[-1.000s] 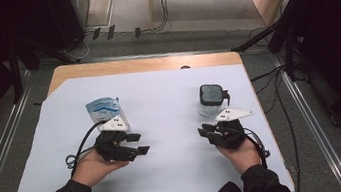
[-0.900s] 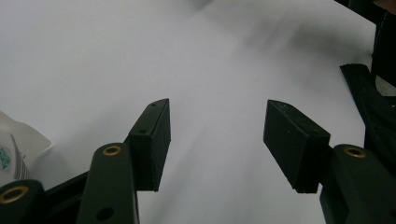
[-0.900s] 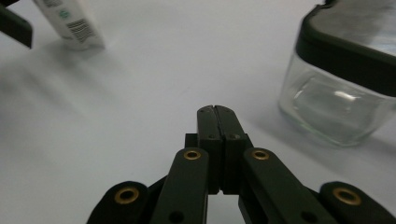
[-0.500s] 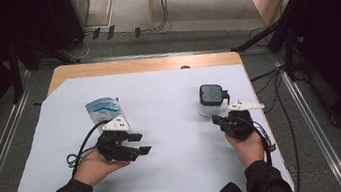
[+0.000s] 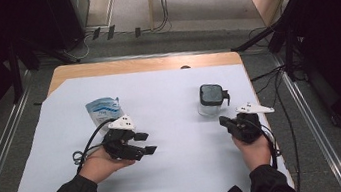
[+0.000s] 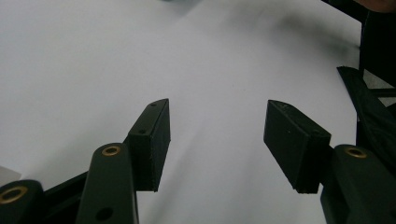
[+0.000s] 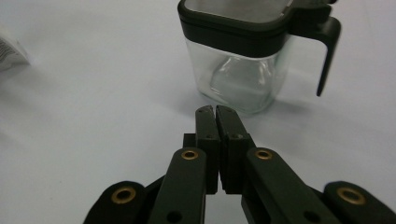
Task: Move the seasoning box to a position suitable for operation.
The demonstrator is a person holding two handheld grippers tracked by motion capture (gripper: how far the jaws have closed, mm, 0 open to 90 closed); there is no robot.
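Right gripper (image 7: pixel 215 108) jaws pressed together, empty, aimed at the clear square glass jar with black lid and side handle (image 7: pixel 245 56) standing upright just ahead on the white-covered tabletop (image 5: pixel 169 101). Spread them before closing in. Left gripper (image 6: pixel 217 122) jaws spread, empty, near the blue-white pouch (image 5: pixel 103 109).

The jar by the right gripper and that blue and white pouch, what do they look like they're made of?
Jar: clear glass or hard plastic, see-through and glossy, with a black matte plastic-looking lid and handle. Pouch: likely soft printed plastic film, its surface slightly crinkled and shiny.
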